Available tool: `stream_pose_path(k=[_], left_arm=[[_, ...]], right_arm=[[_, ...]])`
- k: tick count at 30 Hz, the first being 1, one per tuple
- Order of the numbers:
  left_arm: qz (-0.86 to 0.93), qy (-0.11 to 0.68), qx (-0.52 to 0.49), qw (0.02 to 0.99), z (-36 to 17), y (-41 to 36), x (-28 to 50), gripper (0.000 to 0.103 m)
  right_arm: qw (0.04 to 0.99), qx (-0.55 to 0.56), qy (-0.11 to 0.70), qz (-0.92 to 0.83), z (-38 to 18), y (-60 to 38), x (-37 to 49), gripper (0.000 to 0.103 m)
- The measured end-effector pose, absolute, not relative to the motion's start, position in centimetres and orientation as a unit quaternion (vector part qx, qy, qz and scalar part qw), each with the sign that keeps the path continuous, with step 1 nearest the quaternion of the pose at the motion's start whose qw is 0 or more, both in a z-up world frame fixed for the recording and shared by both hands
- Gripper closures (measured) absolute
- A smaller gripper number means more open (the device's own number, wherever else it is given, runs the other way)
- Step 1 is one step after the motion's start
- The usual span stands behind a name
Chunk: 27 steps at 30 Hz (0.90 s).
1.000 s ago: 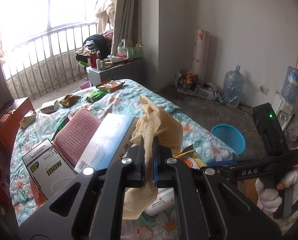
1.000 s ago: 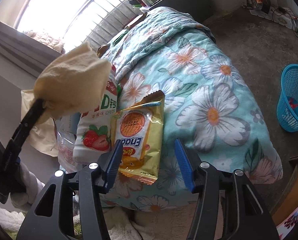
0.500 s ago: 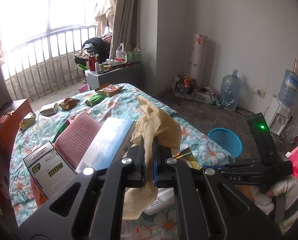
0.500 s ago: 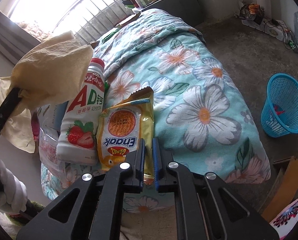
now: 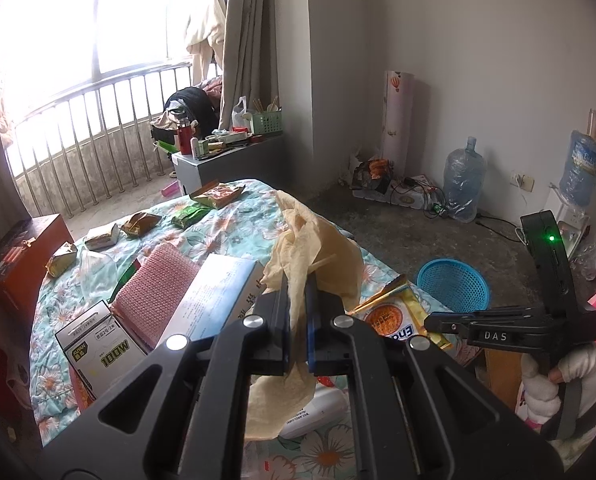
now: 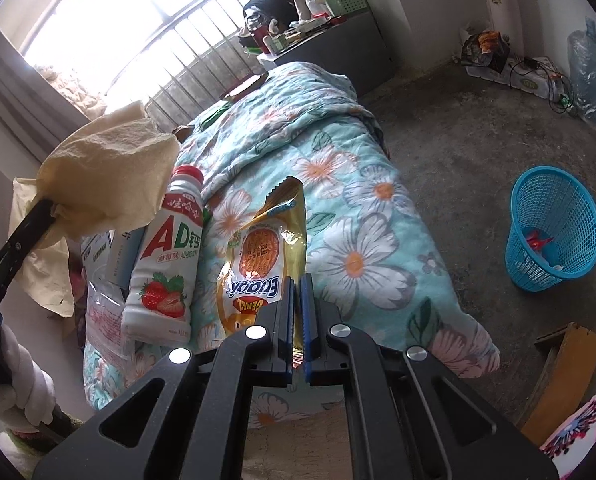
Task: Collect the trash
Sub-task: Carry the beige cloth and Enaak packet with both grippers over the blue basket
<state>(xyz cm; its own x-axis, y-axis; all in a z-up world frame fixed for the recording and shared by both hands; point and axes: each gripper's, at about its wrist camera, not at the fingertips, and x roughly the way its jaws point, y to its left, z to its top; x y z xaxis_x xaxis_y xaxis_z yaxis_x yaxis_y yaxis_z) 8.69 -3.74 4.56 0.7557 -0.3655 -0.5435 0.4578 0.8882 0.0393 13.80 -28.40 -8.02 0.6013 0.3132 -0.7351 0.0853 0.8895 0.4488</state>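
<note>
Right gripper (image 6: pixel 296 316) clamped on the near edge of the wrapper (image 6: pixel 262 256), a yellow snack packet at the near end of the bed (image 6: pixel 377 236). Left gripper (image 5: pixel 298 322) pinched tight on the bag (image 5: pixel 313 256), a crumpled tan thing held above the bed.

Risks, as I judge them:
- Grip sits on a thin strip of foil at the wrapper's edge; a quick swing could let it slide out.
- Bottle (image 6: pixel 166 256) lies just beside the wrapper, maybe touching it; a dragged wrapper could roll it off the bed.
- Bag droops below the left jaws and could snag on the bed clutter.

Containers: blue basket (image 6: pixel 553 228) on the floor, well apart from the bed, holds a few scraps, one red. What the bag holds cannot be told.
</note>
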Motion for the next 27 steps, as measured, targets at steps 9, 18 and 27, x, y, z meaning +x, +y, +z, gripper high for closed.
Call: stream_pose_path(k=[9,18,27], left_arm=[[-0.221,0.271,0.096,0.932,4.6,-4.6,8.8,0.099],[-0.223,0.272,0.11,0.93,4.7,-6.4,9.2,0.099],[-0.223,0.272,0.131,0.927,5.0,-9.1,9.7,0.099]], right_arm=[[0.879,0.246,0.406,0.043,-6.7,-31.6,12.9,0.1],[0.886,0.281,0.367,0.021,-5.7,-35.6,11.7,0.1],[0.886,0.319,0.336,-0.01,-6.0,-40.1,10.2,0.1]])
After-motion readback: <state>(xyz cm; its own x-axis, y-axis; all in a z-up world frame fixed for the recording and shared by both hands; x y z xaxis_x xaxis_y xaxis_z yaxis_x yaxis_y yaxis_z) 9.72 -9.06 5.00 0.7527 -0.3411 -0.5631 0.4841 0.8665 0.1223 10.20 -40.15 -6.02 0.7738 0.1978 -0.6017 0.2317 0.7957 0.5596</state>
